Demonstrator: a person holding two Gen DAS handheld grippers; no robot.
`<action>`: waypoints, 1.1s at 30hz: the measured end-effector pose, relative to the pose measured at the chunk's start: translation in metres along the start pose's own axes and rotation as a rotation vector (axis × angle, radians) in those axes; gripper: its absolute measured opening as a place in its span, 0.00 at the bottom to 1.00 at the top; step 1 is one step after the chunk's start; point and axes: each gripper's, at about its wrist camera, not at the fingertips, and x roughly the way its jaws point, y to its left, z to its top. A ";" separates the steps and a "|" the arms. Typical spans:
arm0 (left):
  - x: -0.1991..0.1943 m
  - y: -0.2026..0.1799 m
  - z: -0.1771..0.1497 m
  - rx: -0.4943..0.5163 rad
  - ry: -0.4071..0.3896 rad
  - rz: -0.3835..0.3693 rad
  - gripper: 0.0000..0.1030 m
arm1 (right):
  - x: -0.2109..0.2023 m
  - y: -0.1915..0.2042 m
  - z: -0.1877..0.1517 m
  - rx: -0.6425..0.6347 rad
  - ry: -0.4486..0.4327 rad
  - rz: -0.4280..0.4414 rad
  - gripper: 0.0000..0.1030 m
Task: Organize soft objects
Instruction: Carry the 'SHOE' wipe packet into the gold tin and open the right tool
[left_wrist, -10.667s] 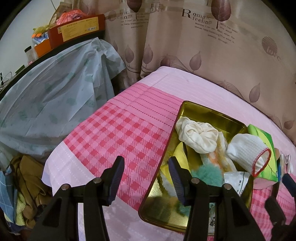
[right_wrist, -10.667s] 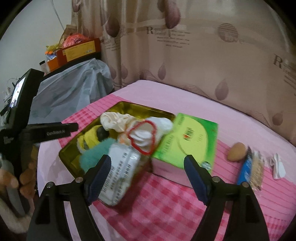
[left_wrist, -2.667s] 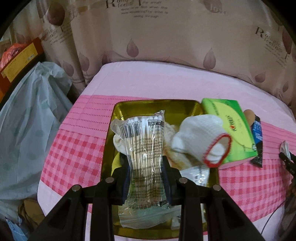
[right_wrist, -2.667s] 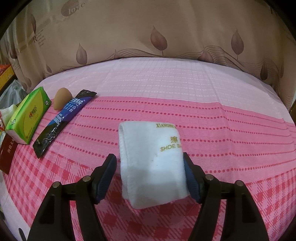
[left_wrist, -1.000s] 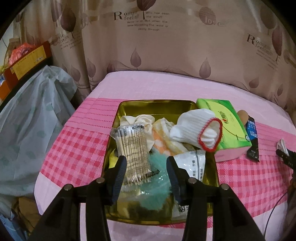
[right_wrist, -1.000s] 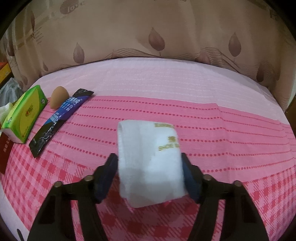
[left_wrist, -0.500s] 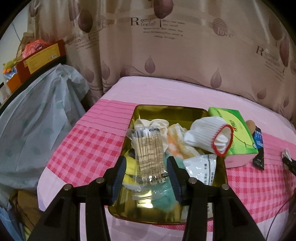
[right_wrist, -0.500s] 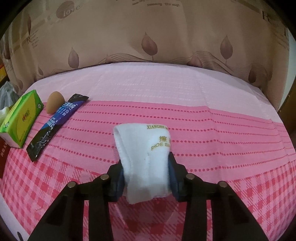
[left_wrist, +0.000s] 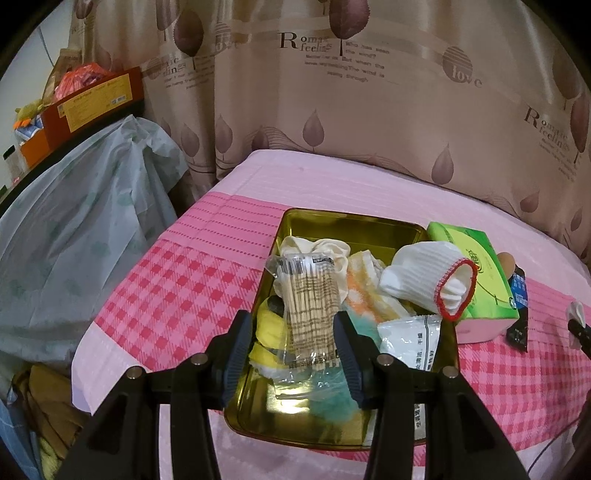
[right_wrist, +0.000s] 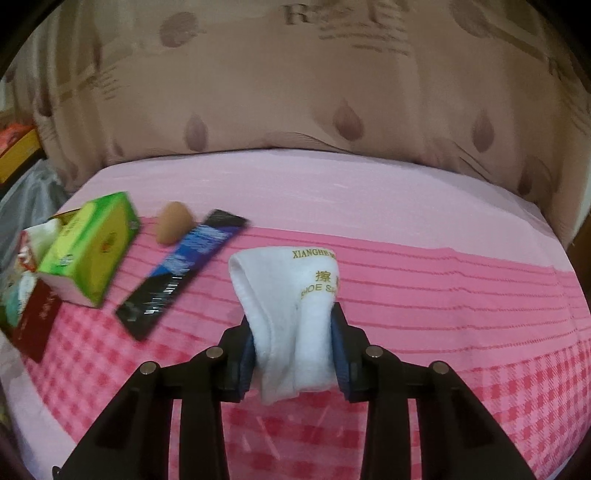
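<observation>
left gripper (left_wrist: 291, 345): hung over the near end of the gold tray (left_wrist: 334, 218), fingers apart and clamped on nothing (the bag of cotton swabs (left_wrist: 308, 291) lay in the tray between and beyond them, not pinched as far as I could tell).
tray contents: white sock with a red cuff (left_wrist: 428, 282), cream scrunchie (left_wrist: 325, 247), an orange-and-white cloth, teal fluff, a white sachet. Pretty crowded already.
beside the tray: green tissue pack (right_wrist: 90, 242), tan sponge (right_wrist: 173, 221), dark blue sachet (right_wrist: 183, 267), all on the pink tabletop (right_wrist: 443, 280).
right gripper (right_wrist: 293, 349): fingers squeezed together on the white shoe-shine cloth (right_wrist: 290, 295), which looked raised off the tabletop (view was a bit blurry).
step: my guess, the cloth pickup was done and the carry to the tray was in hand.
next move: probably swing it leftward over the sachet and tissue pack, then find a free gap in the tray before letting go.
</observation>
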 end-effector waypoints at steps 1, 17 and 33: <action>0.000 0.001 0.000 -0.005 0.002 0.003 0.45 | -0.003 0.008 0.001 -0.015 -0.003 0.013 0.32; -0.003 0.027 0.003 -0.122 -0.019 0.059 0.46 | -0.032 0.160 0.022 -0.225 -0.030 0.282 0.32; -0.007 0.040 0.004 -0.172 -0.039 0.082 0.46 | -0.022 0.292 0.020 -0.438 0.005 0.454 0.32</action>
